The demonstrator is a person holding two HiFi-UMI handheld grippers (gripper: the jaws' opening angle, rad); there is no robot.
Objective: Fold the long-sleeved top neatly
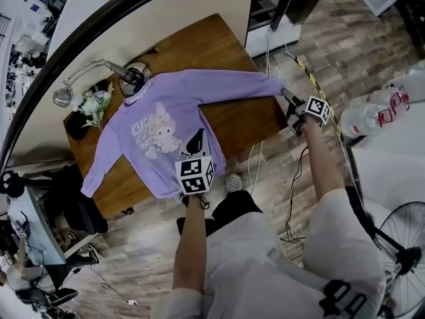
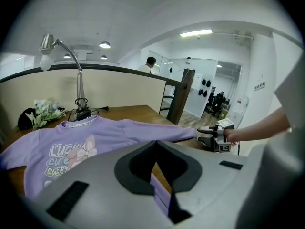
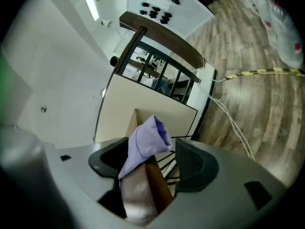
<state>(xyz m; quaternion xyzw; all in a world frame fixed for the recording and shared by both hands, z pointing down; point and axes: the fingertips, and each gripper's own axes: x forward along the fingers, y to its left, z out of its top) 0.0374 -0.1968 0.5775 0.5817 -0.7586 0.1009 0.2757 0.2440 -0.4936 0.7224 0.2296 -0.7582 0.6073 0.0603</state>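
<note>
Now | left gripper (image 1: 195,139) fingers clamp purple top (image 1: 166,105) at hem, contact hidden | right gripper (image 1: 287,97) fingers apart, cuff (image 3: 150,137) loose between.

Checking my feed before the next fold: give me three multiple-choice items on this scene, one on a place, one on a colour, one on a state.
1. Where does the desk lamp stand?
A) beyond the collar of the top
B) by the hem
C) on the floor

2. What colour is the top?
A) white
B) purple
C) green

3. How is the right gripper?
A) shut on nothing
B) out of view
C) open, with the sleeve cuff between its jaws

Answers:
1 A: the head view shows its base on the table just past the collar.
2 B: the top is purple in every view.
3 C: the right gripper view shows the jaws apart with the sleeve cuff between them.
</note>
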